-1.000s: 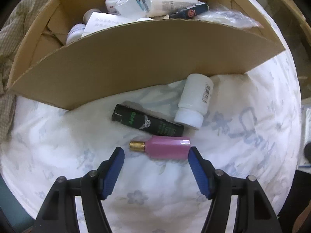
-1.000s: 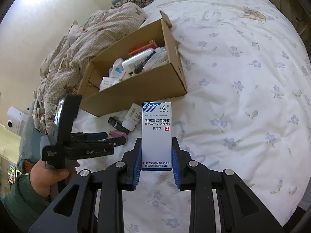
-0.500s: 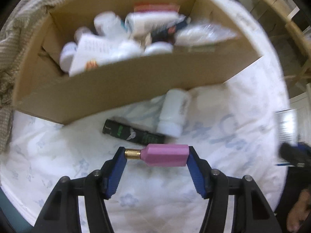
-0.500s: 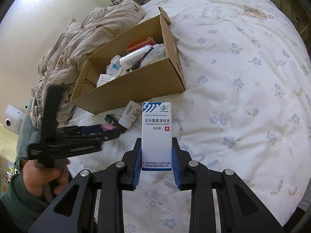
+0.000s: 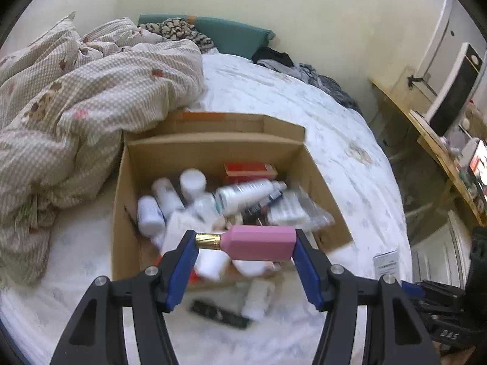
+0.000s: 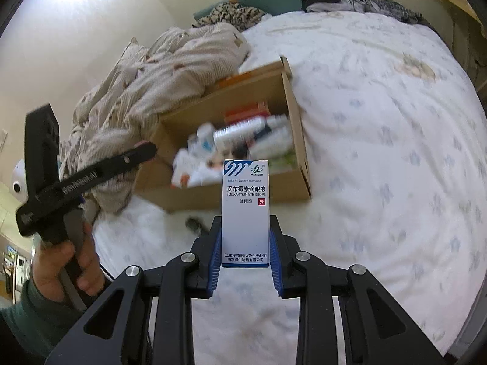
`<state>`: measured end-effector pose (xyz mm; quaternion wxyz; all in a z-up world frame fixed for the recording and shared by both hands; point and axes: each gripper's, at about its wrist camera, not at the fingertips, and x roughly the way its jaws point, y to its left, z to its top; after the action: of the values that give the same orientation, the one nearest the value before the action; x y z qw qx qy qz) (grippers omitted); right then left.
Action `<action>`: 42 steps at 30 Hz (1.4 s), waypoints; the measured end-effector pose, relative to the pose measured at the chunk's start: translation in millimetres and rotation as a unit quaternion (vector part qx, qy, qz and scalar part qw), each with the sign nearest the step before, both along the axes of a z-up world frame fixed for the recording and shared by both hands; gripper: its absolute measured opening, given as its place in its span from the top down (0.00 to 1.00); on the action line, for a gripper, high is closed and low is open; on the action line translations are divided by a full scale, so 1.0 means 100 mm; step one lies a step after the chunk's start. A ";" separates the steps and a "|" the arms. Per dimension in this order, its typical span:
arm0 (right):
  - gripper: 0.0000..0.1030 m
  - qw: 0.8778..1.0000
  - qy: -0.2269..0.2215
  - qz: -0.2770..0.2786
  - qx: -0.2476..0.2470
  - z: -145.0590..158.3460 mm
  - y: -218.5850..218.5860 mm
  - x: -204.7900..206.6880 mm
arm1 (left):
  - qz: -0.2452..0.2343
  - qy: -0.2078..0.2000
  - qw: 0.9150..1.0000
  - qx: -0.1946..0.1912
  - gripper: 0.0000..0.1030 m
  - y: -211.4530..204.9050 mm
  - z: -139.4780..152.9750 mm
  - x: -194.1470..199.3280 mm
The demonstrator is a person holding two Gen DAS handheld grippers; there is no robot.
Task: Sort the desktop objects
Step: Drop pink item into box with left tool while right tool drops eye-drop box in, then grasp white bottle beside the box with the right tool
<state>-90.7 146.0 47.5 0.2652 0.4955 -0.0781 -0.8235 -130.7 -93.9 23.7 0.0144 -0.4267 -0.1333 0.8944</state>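
Pink and faceted, the small bottle (image 5: 258, 242) lies crosswise in the left gripper (image 5: 245, 251), pinched end to end: one blue pad presses on its gold cap (image 5: 208, 241), the other on its flat base. It hangs over the near wall of the cardboard box (image 5: 158, 149), which is already crowded with white bottles and tubes. That end-to-end hold is the weak point (the cap is narrow and round, so it could skid off the pad), and a slip at this spot might drop the bottle on the bedsheet (image 5: 274, 91) short of the box, beside the black tube (image 5: 220, 314) lying there. The right gripper (image 6: 245, 261) clamps the lower part of an upright eye-drops carton (image 6: 245, 210), fingers narrow, in front of the box. With both grippers heading for one opening, they could knock together, and the tall carton might tilt in its low grip.
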 end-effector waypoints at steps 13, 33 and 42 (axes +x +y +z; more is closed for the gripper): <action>0.71 0.997 -0.009 0.008 0.078 -0.23 -0.80 -0.97 | 0.032 -0.040 0.999 -0.012 0.40 -0.41 -0.32 -0.46; 0.41 0.998 0.001 -0.008 0.067 -0.08 -0.46 -0.72 | 0.039 -0.055 0.998 0.017 0.30 -0.39 -0.37 -0.32; 0.41 0.999 -0.003 -0.009 0.043 0.03 -0.08 -0.13 | 0.028 -0.044 0.998 0.040 0.29 -0.30 -0.22 0.10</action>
<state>-103.9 138.1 50.7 0.2363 0.5084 -0.0482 -0.8267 -120.2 -123.5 2.1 0.0009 -0.4610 -0.1813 0.8687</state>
